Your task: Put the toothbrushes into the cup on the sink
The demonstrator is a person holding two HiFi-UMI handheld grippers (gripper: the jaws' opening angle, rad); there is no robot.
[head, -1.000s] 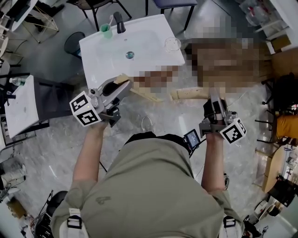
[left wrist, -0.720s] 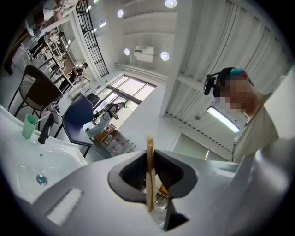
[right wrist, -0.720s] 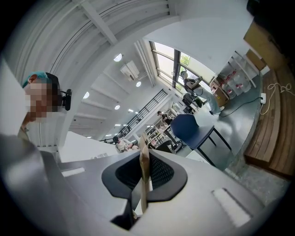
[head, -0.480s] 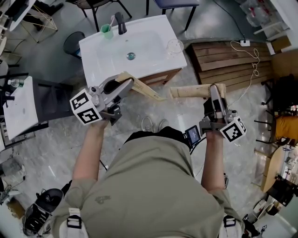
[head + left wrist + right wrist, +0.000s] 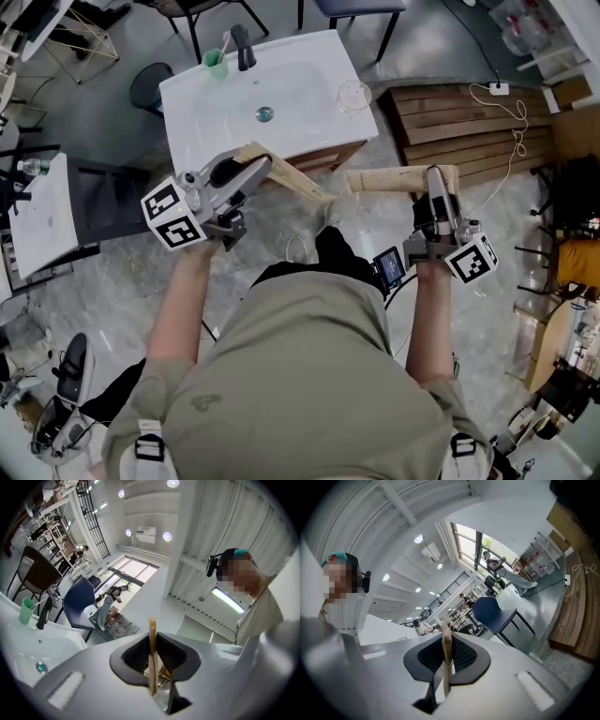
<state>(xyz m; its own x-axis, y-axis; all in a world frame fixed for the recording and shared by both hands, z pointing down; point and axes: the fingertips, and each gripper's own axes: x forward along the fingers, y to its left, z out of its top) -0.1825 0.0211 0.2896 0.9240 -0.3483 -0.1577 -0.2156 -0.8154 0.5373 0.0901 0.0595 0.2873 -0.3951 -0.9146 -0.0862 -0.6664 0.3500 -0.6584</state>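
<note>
The left toothbrush [image 5: 289, 178], a long flat tan strip, is clamped at one end by the left gripper [image 5: 259, 167], whose jaws press on it from both sides; in the left gripper view it shows edge-on as a thin tan blade standing upright between the dark pads. Its free end slants away toward the person's right, over the grey floor [image 5: 375, 234] just in front of the sink [image 5: 314, 127]. The right toothbrush [image 5: 389, 180] is a similar tan strip, and the right gripper [image 5: 433, 174] is clenched on one end of it in the same way, the strip caught edge-on between that gripper's pads in the right gripper view. From the jaws it runs crosswise toward the left toothbrush, and the two free ends come near each other without touching. Neither toothbrush is in the cup: both are held in the air on the near side of the sink. The green cup [image 5: 215, 63] stands at the sink's far left corner, well apart from both grippers, just beside the dark faucet [image 5: 242, 45], and a pale stick-like thing already stands in it. A clear glass [image 5: 349, 91] sits at the sink's right corner, and the drain [image 5: 264, 113] shows in the middle of the white basin. To the right of the sink lies a wooden pallet [image 5: 450, 127] with a white cable [image 5: 511, 111] on it, and to the left stands a small white table [image 5: 37, 220].
</note>
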